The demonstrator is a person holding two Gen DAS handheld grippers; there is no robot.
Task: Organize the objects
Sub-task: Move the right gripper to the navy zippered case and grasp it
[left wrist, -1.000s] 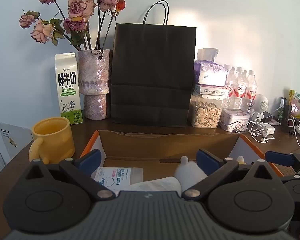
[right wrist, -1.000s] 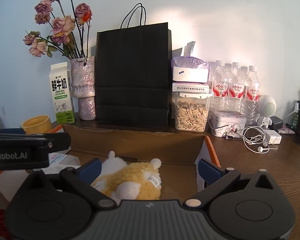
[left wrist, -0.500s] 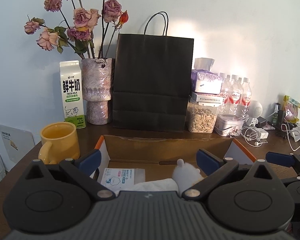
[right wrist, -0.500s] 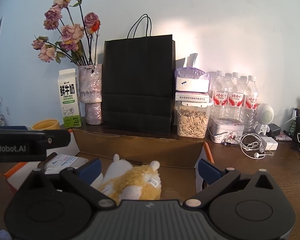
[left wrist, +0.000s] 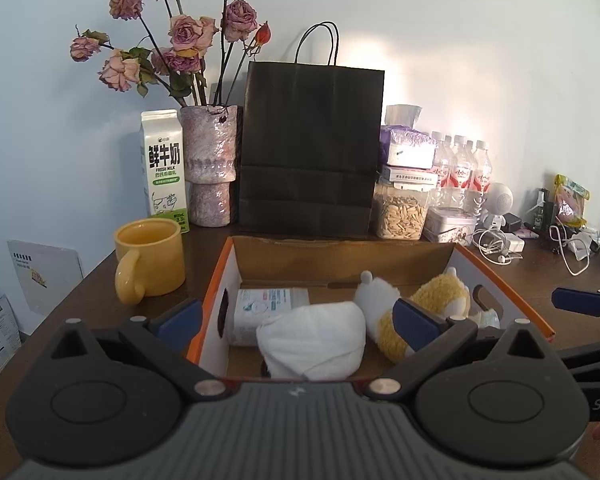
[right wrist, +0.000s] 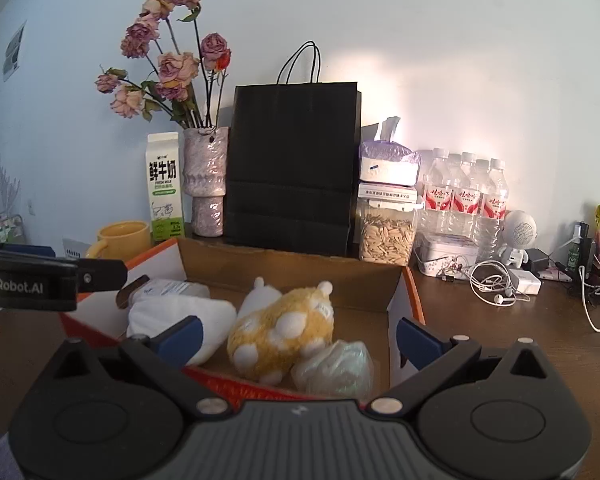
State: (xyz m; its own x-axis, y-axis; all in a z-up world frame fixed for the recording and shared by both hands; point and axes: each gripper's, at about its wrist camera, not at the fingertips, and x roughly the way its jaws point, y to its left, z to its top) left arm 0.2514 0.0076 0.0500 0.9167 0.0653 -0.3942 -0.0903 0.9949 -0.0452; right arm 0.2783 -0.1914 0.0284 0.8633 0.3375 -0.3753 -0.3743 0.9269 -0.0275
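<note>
The left gripper (left wrist: 296,318) hovered at the near edge of an open cardboard box (left wrist: 340,254), its blue-tipped jaws spread wide with nothing between them. The right gripper (right wrist: 296,334) hung over the same box from the right-hand side, jaws likewise apart and empty; in the left wrist view its blue fingertip showed at 3 o'clock.

Inside the box, seen from the left wrist, a white soft bundle (left wrist: 312,338) lay at the near middle. At its 10 o'clock, touching it, was a flat white packet with blue print (left wrist: 266,304). At its 2 o'clock a yellow-and-white plush toy (left wrist: 440,300) lay on its side, pressed against the bundle. The right wrist view showed a crinkled clear plastic bag (right wrist: 334,366) at the plush toy's 4 o'clock, touching it.

Outside the box, a yellow mug (left wrist: 150,258) stood on the wooden table (left wrist: 540,276) at 9 o'clock, just beside the box wall. Along the wall at 12 o'clock stood a milk carton (left wrist: 163,168), a vase of dried roses (left wrist: 210,168), a black paper bag (left wrist: 310,148), a clear container of seeds (left wrist: 400,214) with packets stacked on top, and water bottles (left wrist: 462,168). At 2 o'clock a tangle of white earphones (left wrist: 496,246) lay on the table.
</note>
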